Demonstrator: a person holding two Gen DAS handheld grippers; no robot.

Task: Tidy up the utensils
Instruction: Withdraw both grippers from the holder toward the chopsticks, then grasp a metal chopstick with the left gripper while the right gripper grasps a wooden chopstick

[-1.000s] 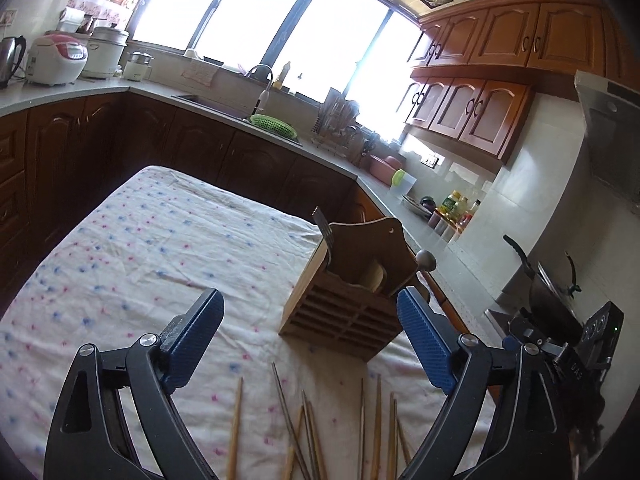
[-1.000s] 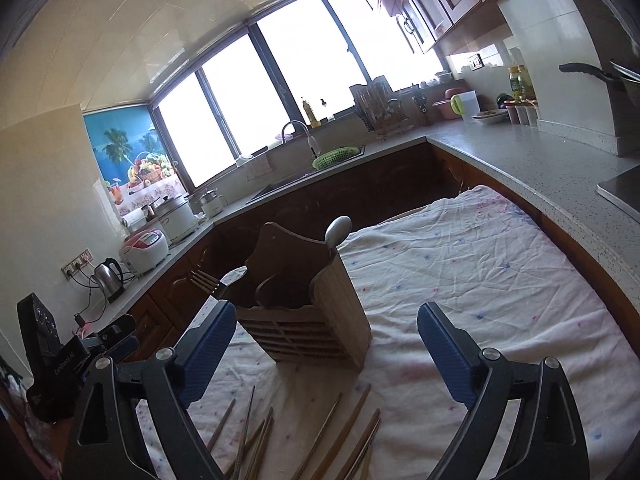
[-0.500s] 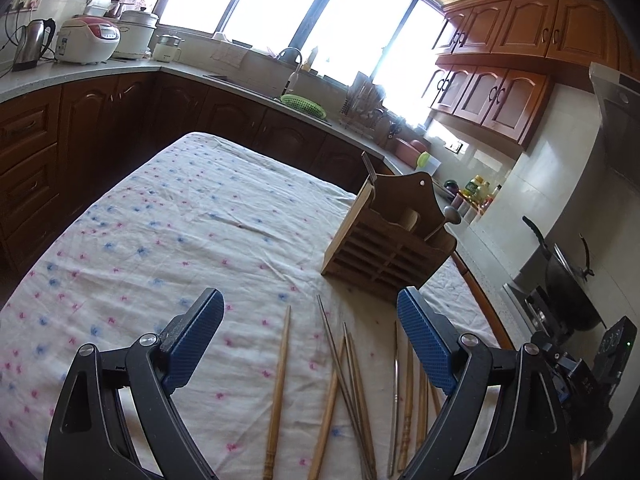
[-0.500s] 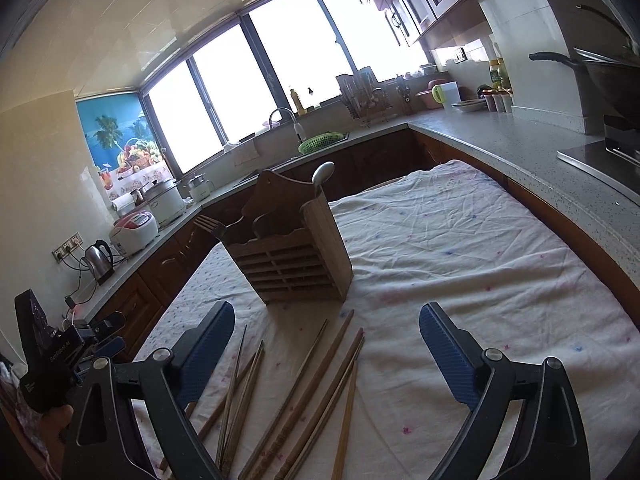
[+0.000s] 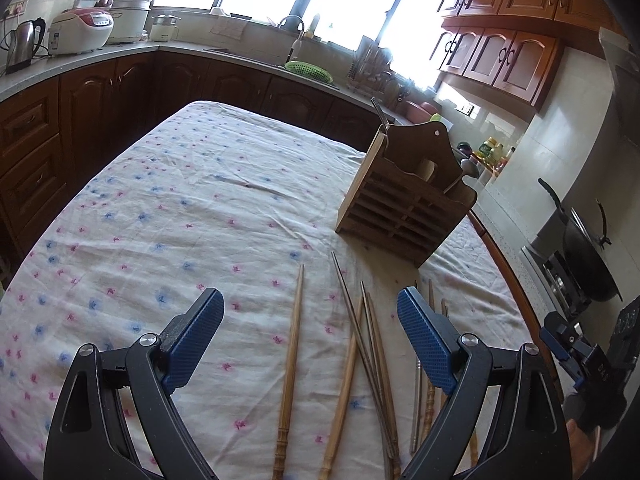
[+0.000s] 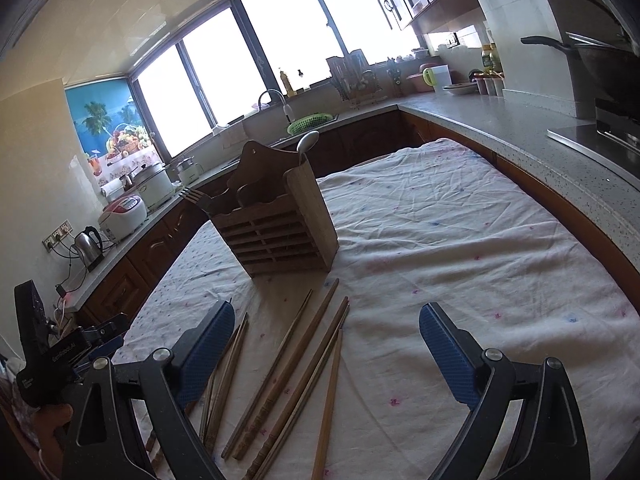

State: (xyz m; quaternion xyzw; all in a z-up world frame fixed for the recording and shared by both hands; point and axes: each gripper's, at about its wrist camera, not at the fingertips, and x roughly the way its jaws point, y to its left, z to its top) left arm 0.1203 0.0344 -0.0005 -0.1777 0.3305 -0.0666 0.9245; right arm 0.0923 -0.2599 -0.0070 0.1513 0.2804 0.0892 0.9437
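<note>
I note both my left gripper (image 5: 310,334) and right gripper (image 6: 326,348) have drawn back from the wooden holder (image 5: 404,204), jaws apart and empty, bringing the loose chopsticks (image 5: 294,344) on the cloth into reach.

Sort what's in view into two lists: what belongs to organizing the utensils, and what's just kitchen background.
Belongs to the job:
- chopsticks loose on the tablecloth
- wooden utensil holder, already holding a fork and a spoon
- left claw and right claw, both open and empty

Just lying about:
- rice cooker
- kettle
- green basket
- wok
</note>
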